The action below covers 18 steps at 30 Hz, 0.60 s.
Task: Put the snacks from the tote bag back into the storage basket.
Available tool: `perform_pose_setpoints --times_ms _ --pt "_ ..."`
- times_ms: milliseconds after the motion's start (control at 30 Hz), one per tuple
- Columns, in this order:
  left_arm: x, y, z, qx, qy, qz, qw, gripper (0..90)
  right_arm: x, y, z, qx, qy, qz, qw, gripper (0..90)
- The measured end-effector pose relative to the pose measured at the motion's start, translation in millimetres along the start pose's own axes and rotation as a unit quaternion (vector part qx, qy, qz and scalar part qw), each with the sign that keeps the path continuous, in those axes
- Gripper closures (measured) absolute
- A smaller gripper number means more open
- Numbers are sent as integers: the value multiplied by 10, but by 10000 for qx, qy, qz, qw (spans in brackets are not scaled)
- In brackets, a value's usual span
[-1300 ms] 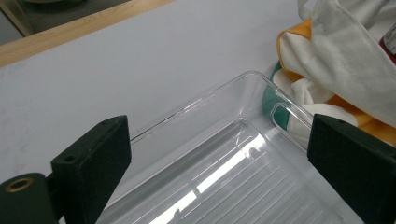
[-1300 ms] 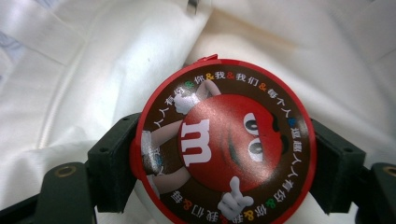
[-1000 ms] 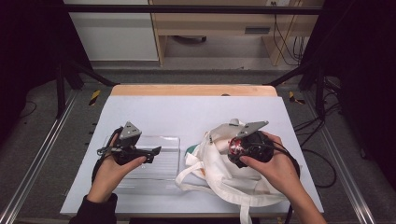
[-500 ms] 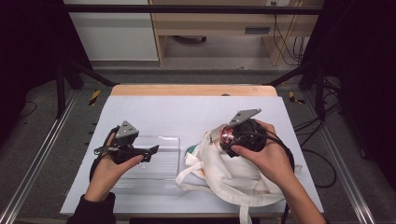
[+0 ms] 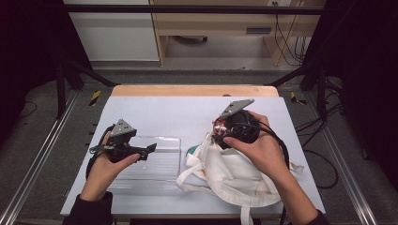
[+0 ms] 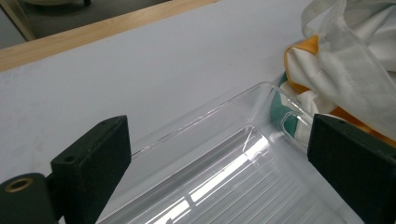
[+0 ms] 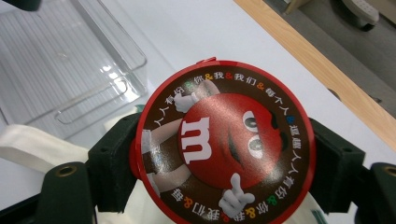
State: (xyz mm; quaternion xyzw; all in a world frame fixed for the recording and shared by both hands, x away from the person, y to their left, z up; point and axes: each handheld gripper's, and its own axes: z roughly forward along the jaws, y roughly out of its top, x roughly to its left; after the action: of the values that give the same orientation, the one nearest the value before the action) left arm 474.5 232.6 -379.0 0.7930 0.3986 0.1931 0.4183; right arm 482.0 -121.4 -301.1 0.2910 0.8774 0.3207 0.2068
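Note:
A round red M&M's tin (image 7: 224,144) with a cartoon face on its lid sits between the two black jaws of my right gripper (image 7: 223,154), which is shut on its rim. From above, that gripper (image 5: 219,129) holds the tin (image 5: 217,125) just over the mouth of a white tote bag (image 5: 225,173). My left gripper (image 5: 150,149) hovers over the left part of a clear plastic tray (image 5: 164,140). In the left gripper view its jaws (image 6: 219,135) stand wide open above the tray's rim (image 6: 205,112), with nothing between them.
The tote bag (image 6: 345,70) has orange and green items inside and lies against the tray's right end. The table is white (image 5: 187,112) with a wooden far edge (image 5: 187,90). Bag straps trail toward the front edge (image 5: 244,213).
My right gripper has lifted the tin up out of the bag and carried it a little toward the far side. The left gripper has stayed over the tray.

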Motion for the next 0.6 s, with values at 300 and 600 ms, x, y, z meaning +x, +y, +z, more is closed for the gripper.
perform_pose_setpoints --times_ms 300,600 --pt "32 -27 -19 -49 17 -101 9999 60 1 135 182 -118 117 -8 9999 237" --pt "95 -61 -7 8 61 -258 9996 57 -31 176 203 -325 274 -48 9991 237"
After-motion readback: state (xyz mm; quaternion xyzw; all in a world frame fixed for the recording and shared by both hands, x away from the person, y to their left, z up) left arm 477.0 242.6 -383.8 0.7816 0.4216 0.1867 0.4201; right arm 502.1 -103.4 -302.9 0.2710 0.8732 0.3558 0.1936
